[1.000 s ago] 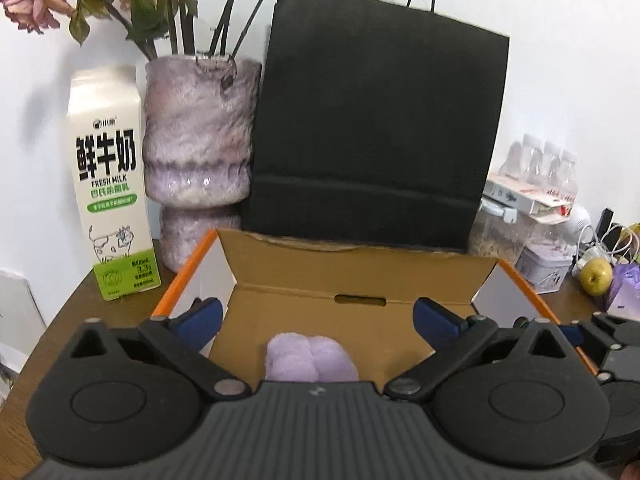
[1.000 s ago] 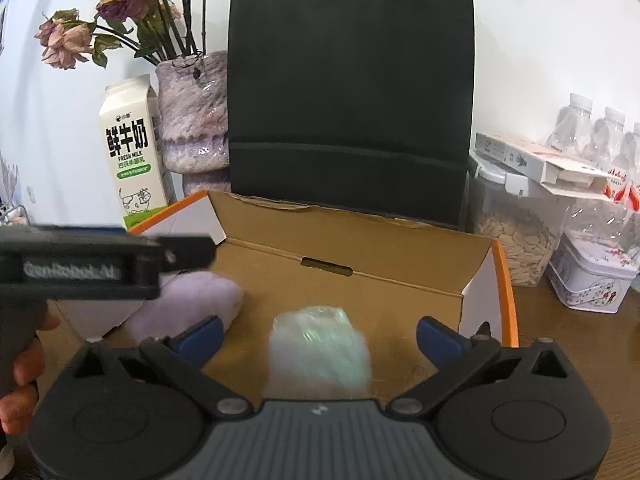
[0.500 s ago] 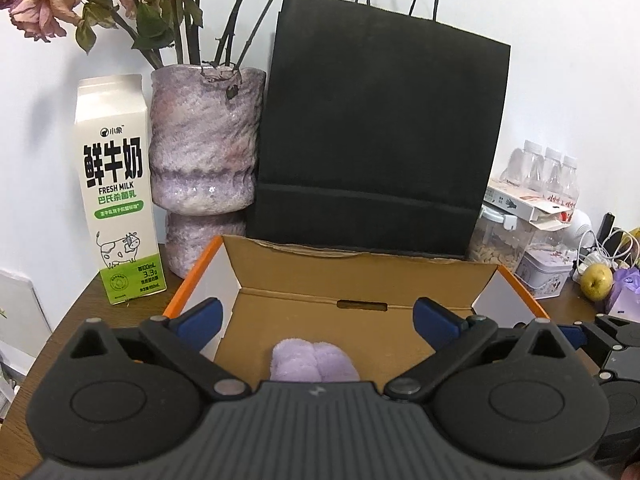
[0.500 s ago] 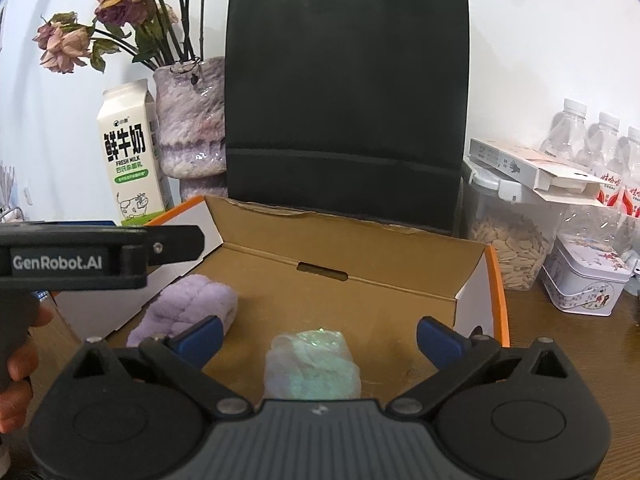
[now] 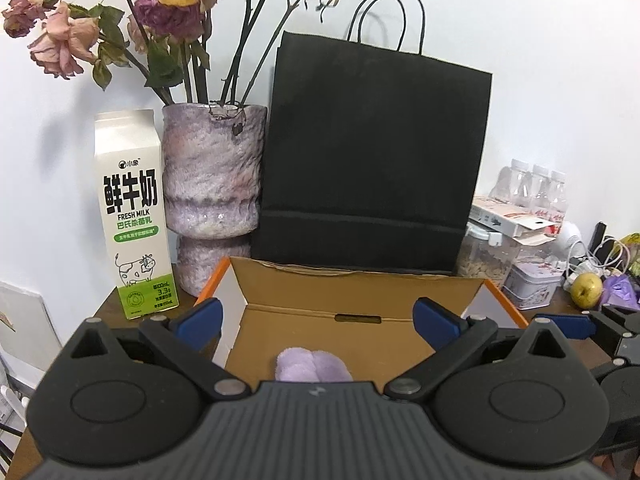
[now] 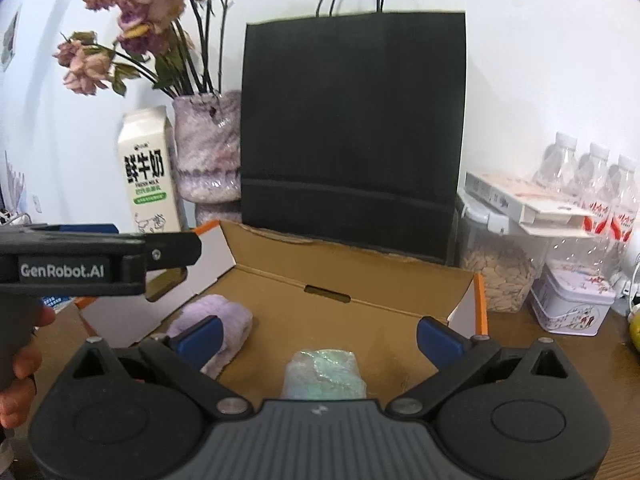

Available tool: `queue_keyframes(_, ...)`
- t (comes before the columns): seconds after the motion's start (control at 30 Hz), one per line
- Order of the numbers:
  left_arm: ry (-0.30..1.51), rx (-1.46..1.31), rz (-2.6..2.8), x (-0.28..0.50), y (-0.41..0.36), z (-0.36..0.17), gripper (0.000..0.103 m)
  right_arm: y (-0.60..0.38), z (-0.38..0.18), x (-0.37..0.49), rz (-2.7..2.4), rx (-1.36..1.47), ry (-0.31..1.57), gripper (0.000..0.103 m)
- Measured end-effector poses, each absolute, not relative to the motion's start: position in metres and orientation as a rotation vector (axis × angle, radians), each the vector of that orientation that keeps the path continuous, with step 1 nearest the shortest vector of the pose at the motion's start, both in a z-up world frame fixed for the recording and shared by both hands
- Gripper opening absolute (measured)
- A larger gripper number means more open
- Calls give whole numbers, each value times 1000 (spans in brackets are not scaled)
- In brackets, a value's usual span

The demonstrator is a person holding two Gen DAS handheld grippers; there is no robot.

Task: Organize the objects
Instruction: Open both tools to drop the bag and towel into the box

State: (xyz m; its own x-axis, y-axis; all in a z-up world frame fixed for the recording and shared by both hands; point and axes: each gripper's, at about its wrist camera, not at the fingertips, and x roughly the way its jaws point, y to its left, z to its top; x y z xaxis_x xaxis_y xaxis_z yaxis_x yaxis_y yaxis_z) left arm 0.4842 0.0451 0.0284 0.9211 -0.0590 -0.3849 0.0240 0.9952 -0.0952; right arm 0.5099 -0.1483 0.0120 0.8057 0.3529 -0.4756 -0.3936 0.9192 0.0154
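Left wrist view: the left gripper (image 5: 318, 320) has its blue-tipped fingers (image 5: 200, 316) spread wide with nothing between them, poised over the near side of an open cardboard box (image 5: 360, 284). Just below and between the fingers, a purple towel (image 5: 314, 366) lies on the box floor, its near part hidden by the gripper body. The box has orange-edged white flaps at either end. Behind it a black bag (image 5: 372, 160) stands upright against the wall, with a mottled purple vase (image 5: 212, 184) of dried roses beside it and a milk carton (image 5: 132, 220) further left. To the right sit a jar (image 5: 484, 260), a tin (image 5: 528, 286), a yellow-green fruit (image 5: 586, 285) and a few bottles (image 5: 536, 188).

Right wrist view: the right gripper (image 6: 320, 336) is likewise spread and empty, over the near right part of the box (image 6: 400, 264). A pale green towel (image 6: 324, 374) wrapped in shiny film lies on the box floor between its fingers, touching neither. The purple towel (image 6: 224, 320) rests in the left half of the box, well apart from the green one, partly behind the left blue fingertip. The left gripper's body (image 6: 100, 260) crosses the view from the left edge above the box's left flap, and a hand (image 6: 18, 372) grips its handle. The bag (image 6: 352, 128), vase (image 6: 208, 152) and carton (image 6: 146, 176) stand behind; the jar (image 6: 500, 264) and tin (image 6: 568, 304) are on the table (image 6: 512, 344) to the right.
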Motion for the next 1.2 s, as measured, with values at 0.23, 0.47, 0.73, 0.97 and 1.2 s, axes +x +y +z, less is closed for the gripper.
queue_keyframes(0.23, 378, -91, -49, 461, 44, 36, 103, -156, 20, 490, 399, -81, 472, 103)
queue_keyframes(0.47, 371, -99, -43, 438, 44, 42, 103, -163, 26, 469, 399, -79, 453, 103)
queue_keyframes(0.73, 326, -112, -33, 417, 44, 58, 103, -169, 36, 449, 400, -50, 427, 103)
queue_keyframes(0.97, 341, -102, -19, 405, 44, 69, 103, -164, 41, 440, 414, -51, 439, 103)
queue_keyframes(1.2, 355, -100, 2, 383, 45, 76, 103, -164, 47, 420, 415, -53, 439, 103)
